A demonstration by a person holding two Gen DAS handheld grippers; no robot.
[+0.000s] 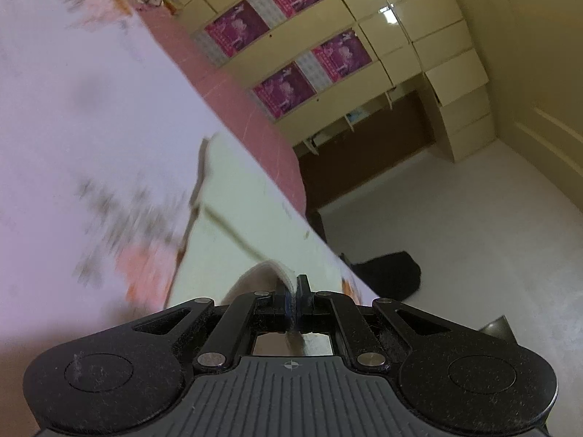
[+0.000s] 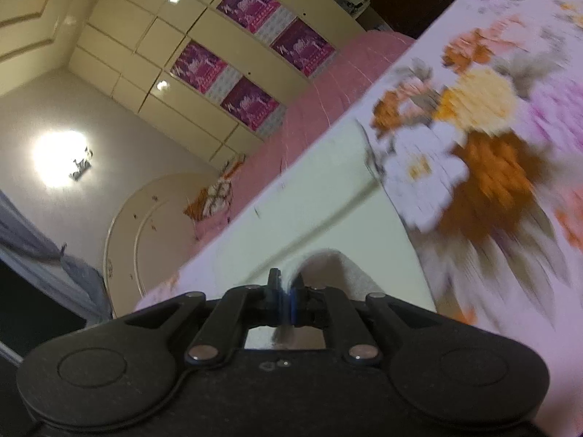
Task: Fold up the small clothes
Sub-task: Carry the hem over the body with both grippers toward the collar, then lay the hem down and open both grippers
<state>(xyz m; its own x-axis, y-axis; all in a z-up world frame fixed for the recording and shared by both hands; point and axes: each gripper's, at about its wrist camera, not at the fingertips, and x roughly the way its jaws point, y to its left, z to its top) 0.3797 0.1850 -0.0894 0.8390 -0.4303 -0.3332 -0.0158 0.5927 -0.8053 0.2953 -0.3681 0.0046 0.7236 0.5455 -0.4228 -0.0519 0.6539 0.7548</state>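
A pale cream garment [image 1: 226, 196] lies on the floral bedsheet [image 1: 91, 109], stretched away from me. My left gripper [image 1: 292, 284] is shut on a folded edge of it, which curls up over the fingertips. In the right wrist view the same pale garment [image 2: 328, 189] runs across the sheet, and my right gripper [image 2: 286, 284] is shut on another lifted edge of it. A fold of cloth bulges just right of those jaws. Both views are motion-blurred on the bed side.
The bed's pink quilted side [image 1: 233, 83] drops to a pale floor [image 1: 455, 211]. A cream wardrobe with purple panels [image 1: 291, 47] stands beyond. A dark bag [image 1: 386, 269] lies on the floor. A patterned bundle [image 2: 215, 196] sits at the bed's far end.
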